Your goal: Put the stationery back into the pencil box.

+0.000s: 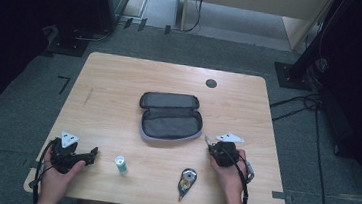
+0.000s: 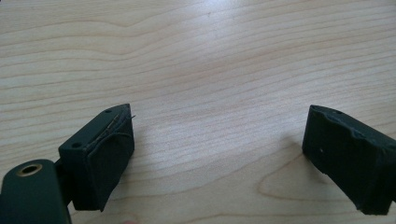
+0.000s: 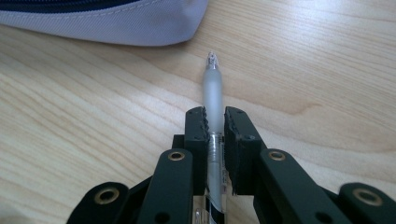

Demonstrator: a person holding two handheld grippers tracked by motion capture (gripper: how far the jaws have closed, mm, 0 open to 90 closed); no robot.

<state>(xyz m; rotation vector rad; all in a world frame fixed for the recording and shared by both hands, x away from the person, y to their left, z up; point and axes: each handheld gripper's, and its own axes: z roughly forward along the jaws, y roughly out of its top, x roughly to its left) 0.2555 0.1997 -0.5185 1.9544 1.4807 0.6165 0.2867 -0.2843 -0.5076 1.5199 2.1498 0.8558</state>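
My right gripper [image 3: 215, 119] is shut on a clear pen [image 3: 213, 91] with a frosted grip. The pen's tip points toward the grey pencil case [image 3: 116, 23] and stops a little short of it. In the high view the case [image 1: 171, 116] lies unzipped and spread open at the table's middle, and the right gripper [image 1: 214, 149] sits just off its near right corner. My left gripper [image 1: 94, 153] rests at the near left of the wooden table [image 1: 121, 76]. Its jaws stand wide open [image 2: 219, 126] over bare wood with nothing between them.
A small white and green glue stick [image 1: 121, 165] stands near the front edge, right of the left gripper. A correction tape dispenser [image 1: 187, 180] lies left of the right hand. A black round cap [image 1: 211, 83] sits in the tabletop at the back right.
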